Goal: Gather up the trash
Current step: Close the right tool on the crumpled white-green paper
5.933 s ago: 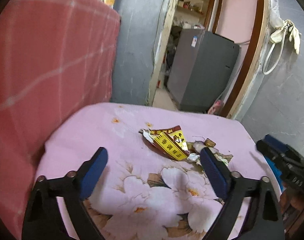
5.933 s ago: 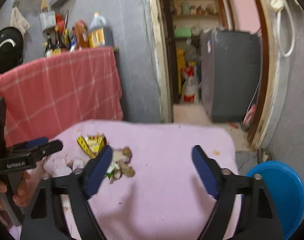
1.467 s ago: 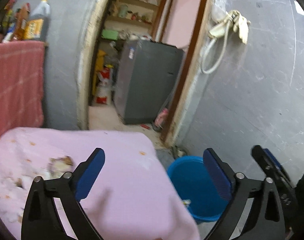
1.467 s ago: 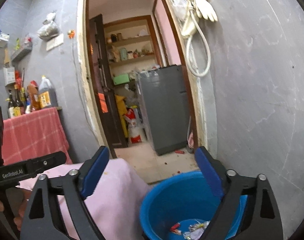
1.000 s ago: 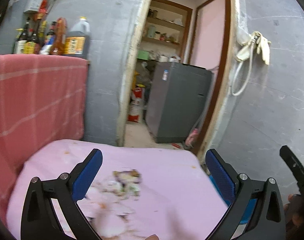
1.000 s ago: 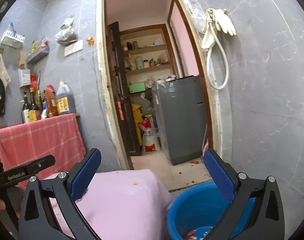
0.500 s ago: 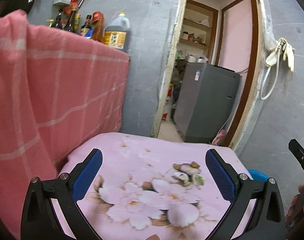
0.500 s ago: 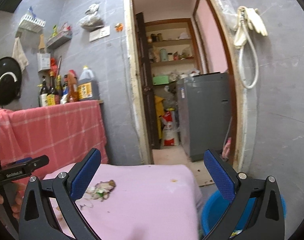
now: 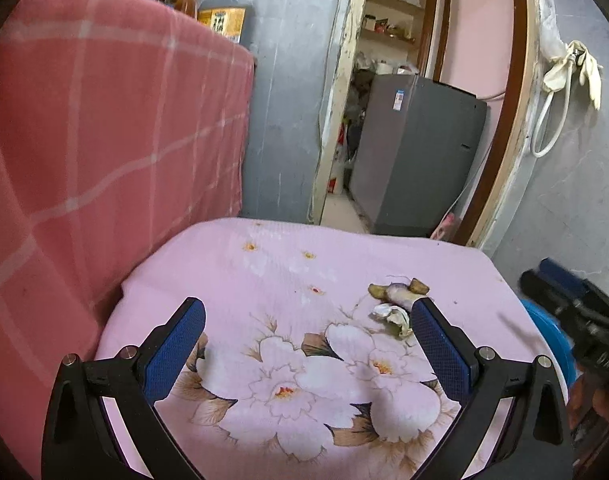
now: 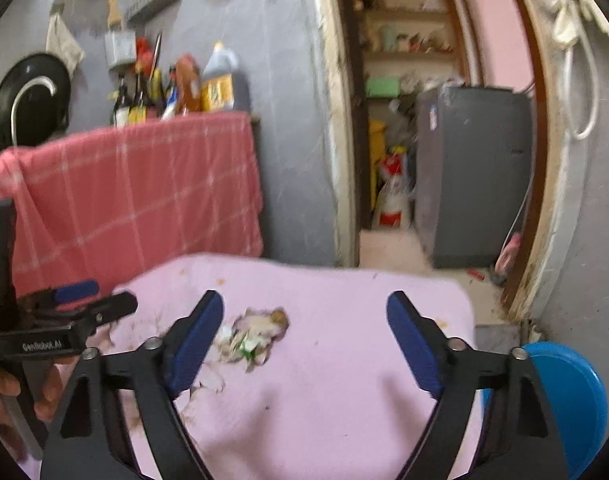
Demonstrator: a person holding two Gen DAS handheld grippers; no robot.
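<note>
Right wrist view is showing the right tongs (image 10: 304, 336) pointing at the scrap pile (image 10: 256, 334) on the pink floral cloth (image 10: 344, 380) covering the desk. Its jaws are closing, yet the pads are not touching anything; the pile is lying just ahead of the left pad, between the two fingers in line of sight. The left tongs (image 9: 308, 344) are standing released and empty, with the same scraps (image 9: 396, 304) sitting just beside its right pad. The blue bin (image 10: 564, 396) is standing on the floor at the desk's right edge.

Step in hand, as judged: approaching the remaining trash for another pickup. The next move is calling for lowering the right tongs over the pile, centring the loose scraps between the pads, and clenching low against the cloth without pinching the fabric. The scraps are looking light and crumpled, so some pieces are likely to be slipping out.

Readable writing: the left tongs' body, as seen from the right wrist, is bearing "GenRobot.AI" (image 10: 40, 346). The oil jug (image 9: 224, 6) is carrying a yellow label, not legible. The grey appliance (image 9: 420, 160) is carrying a small sticker, too small to read.
</note>
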